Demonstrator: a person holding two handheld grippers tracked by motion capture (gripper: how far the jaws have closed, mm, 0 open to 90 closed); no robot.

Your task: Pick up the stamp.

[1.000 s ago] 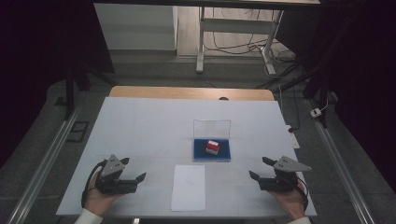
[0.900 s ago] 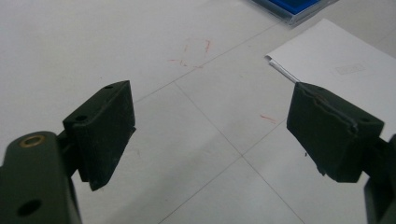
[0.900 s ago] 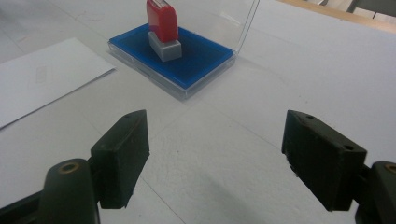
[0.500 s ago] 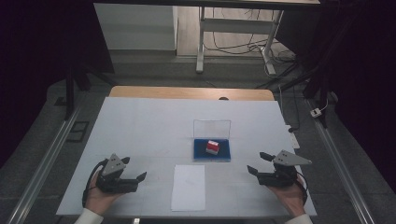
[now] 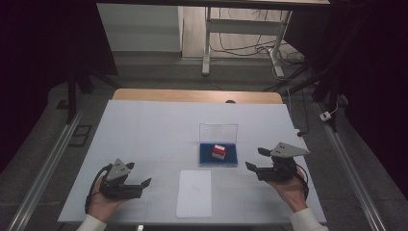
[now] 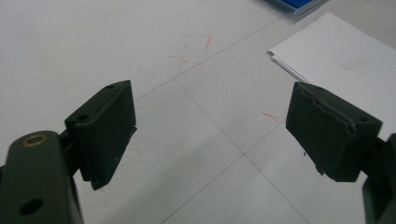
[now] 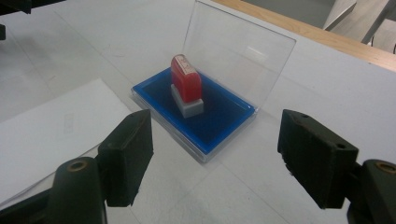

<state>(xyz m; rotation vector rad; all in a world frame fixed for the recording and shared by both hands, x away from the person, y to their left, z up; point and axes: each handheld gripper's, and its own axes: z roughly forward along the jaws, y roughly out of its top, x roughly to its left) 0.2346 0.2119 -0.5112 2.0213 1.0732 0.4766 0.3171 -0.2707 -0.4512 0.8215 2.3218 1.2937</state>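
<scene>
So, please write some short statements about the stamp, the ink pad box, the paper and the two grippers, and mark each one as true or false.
1. The red stamp stands on the blue pad inside the ink pad box. True.
2. The box's clear lid is shut over the stamp. False: the lid stands open, raised behind the stamp.
3. The right gripper holds the stamp. False: its jaws are open and empty, short of the box.
4. The left gripper is open over the bare table. True.
5. The white paper lies under the box. False: it lies on the table, nearer the person than the box.
</scene>
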